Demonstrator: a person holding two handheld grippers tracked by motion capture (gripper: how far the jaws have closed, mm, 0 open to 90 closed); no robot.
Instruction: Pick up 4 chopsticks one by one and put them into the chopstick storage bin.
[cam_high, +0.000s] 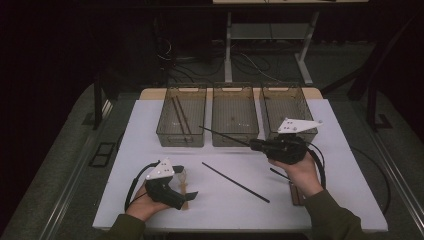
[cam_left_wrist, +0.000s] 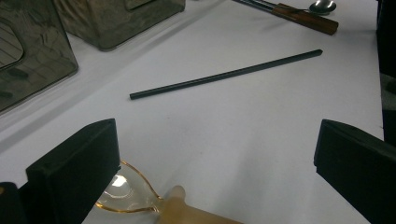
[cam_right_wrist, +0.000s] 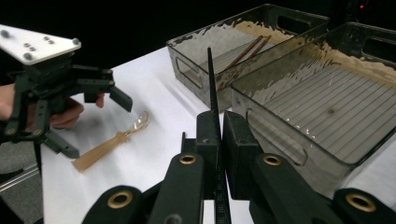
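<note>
Nearest the desk's front edge, toward its left corner, the left gripper (cam_high: 187, 187) rests low in the person's left hand (cam_high: 145, 205), its jaws spread wide with nothing pressed between them. An amber translucent spoon (cam_left_wrist: 140, 198) lies on the desk (cam_high: 225, 205) right at that gripper's jaws; in the left gripper view its bowl sits just beside one black pad and its handle runs toward the bottom edge, not clamped.

Farther in, around the middle of the desk, a black chopstick (cam_high: 235, 181) lies flat and alone, slanting from the centre toward the front right. Close to the right edge, a wooden-handled metal spoon (cam_left_wrist: 306, 14) lies beside the person's right hand (cam_high: 295, 172), with other dark utensils next to it that are too small to tell apart.

Above that, the right gripper (cam_high: 255, 144) is held off the desk, jaws pressed together on a second black chopstick (cam_high: 225, 134). In the right gripper view this held stick stands pinched between the two pads, and its free end points toward the bins.

Along the back edge stand three clear bins side by side. The left bin (cam_high: 165, 131) holds a pair of brown chopsticks (cam_high: 180, 117); the middle bin (cam_high: 235, 141) and the right bin (cam_high: 267, 107) hold nothing that I can make out.
</note>
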